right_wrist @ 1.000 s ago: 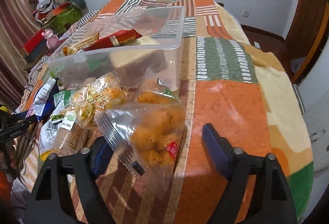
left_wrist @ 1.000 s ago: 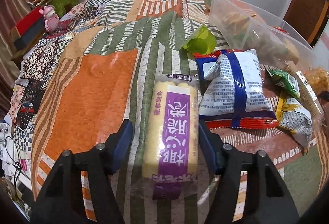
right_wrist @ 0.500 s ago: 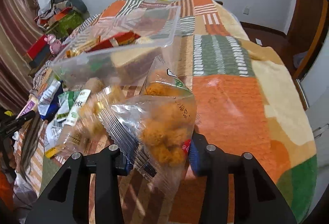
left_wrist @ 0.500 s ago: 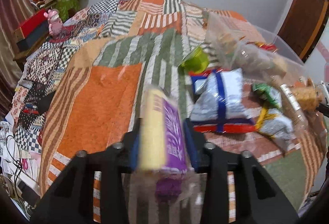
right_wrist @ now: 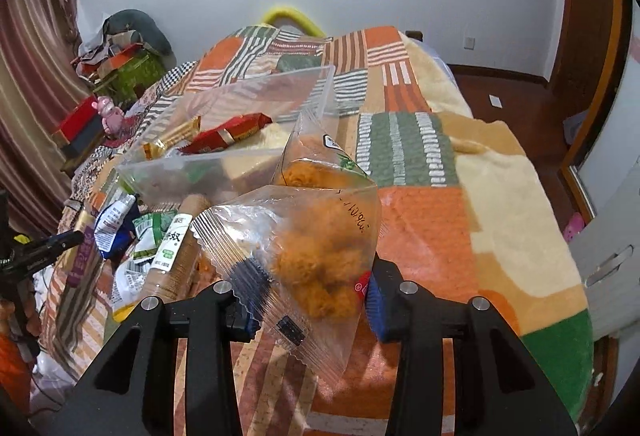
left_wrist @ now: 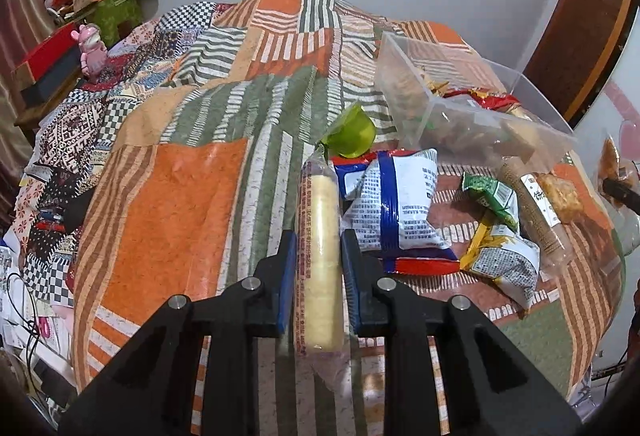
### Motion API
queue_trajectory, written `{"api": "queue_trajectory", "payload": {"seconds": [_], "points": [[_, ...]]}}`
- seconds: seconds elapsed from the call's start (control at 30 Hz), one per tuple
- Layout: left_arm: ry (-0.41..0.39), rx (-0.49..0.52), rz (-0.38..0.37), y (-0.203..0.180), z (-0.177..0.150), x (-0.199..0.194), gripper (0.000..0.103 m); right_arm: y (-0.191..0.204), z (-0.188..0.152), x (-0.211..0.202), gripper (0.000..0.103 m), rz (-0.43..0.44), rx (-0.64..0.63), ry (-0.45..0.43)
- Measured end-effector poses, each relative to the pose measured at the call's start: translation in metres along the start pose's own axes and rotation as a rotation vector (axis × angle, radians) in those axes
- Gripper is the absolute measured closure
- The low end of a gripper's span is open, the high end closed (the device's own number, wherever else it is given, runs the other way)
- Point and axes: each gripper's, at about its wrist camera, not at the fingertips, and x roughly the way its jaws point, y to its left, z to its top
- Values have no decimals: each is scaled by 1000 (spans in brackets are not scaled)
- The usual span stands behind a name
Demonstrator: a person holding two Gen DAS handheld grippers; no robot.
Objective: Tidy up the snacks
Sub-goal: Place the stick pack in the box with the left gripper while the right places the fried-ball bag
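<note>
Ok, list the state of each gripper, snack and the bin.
Left gripper: shut on the wafer roll.
Wafer roll: held on edge, sealed.
Right gripper: shut on the puff bag.
Puff bag: held, sealed.
Bin: open-topped, partly filled with snacks.
Blue-white bag: lying loose on the bed, sealed.
Green packet: lying loose beside it.

Snacks on patchwork quilt (left_wrist: 172, 204)
Cream roll pack (left_wrist: 319, 260), edge-up, clamped; clear bag (right_wrist: 304, 248) of orange puffs, raised; clear bin (right_wrist: 240, 140), part-filled; loose packets (left_wrist: 394, 208) beside.
</note>
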Motion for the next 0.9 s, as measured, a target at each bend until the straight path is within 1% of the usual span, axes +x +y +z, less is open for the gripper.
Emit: {"api": "queue_trajectory", "payload": {"seconds": [0.13, 0.23, 0.37, 0.47, 0.7, 0.9], "points": [[-38, 7, -2, -2, 10, -14, 81, 0, 8, -3, 66, 1, -4, -23], [-70, 15, -20, -6, 24, -24, 81, 3, 17, -4, 66, 1, -16, -44], [-121, 36, -46, -20, 49, -34, 81, 11, 31, -4, 66, 4, -44, -77], [-155, 65, -72, -38, 68, -37, 81, 18, 44, 0, 66, 10, -59, -94], [-191, 126, -122, -79, 102, -28, 81, 33, 67, 14, 66, 25, -104, -116], [-185, 144, -166, -108, 125, -6, 81, 39, 82, 39, 66, 19, -120, -107]]}}
